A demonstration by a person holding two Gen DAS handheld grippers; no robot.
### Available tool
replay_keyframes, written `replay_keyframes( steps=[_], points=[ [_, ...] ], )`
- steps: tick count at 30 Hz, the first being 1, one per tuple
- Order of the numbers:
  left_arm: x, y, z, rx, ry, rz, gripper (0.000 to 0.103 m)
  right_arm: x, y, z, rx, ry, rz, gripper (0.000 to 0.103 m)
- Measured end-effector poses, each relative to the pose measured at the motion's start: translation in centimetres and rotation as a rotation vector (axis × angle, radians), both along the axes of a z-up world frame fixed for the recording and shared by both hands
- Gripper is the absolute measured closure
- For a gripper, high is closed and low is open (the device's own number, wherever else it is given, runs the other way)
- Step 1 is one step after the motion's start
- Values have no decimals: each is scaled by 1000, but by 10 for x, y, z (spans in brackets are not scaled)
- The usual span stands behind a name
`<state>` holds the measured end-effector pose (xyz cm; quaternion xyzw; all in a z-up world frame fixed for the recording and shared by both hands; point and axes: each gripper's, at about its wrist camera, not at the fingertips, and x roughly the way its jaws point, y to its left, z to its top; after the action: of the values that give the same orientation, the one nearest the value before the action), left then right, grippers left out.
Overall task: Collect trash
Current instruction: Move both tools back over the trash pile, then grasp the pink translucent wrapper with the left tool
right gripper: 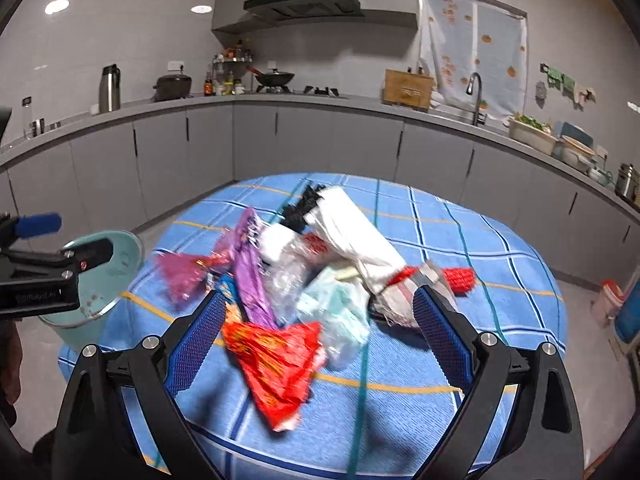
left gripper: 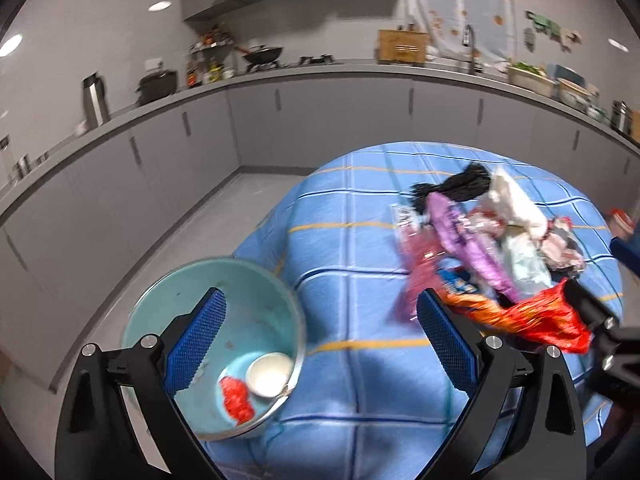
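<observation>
Over the blue-checked tabletop, left hand-held gripper spread wide and empty beside the teal bin, right hand-held gripper released above the wrapper pile, red wrapper nearest

The table wears a matt woven cloth. At its 12 o'clock lies crinkly glossy plastic film: a red wrapper, a purple one, a clear bag. At 9 o'clock, the bin looks like smooth plastic with a metal rim. Gripper pads are rough, knurled rubber.

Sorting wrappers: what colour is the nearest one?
Red-orange wrapper, clearest in the right wrist view.
</observation>
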<state>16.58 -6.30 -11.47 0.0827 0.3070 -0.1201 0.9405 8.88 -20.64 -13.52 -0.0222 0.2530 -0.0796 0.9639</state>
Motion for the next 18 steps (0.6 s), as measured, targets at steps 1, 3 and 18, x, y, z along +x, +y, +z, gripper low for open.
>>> replay_keyframes(
  steps=[1, 3, 18],
  points=[
    [2, -8, -2, 7, 2, -15, 8, 0, -3, -2, 7, 2, -5, 10],
    [9, -19, -5, 13, 5, -27, 9, 1, -10, -2, 11, -1, -23, 10],
    [40, -66, -42, 4, 143, -177, 79, 10, -30, -9, 45, 6, -53, 10]
  ],
)
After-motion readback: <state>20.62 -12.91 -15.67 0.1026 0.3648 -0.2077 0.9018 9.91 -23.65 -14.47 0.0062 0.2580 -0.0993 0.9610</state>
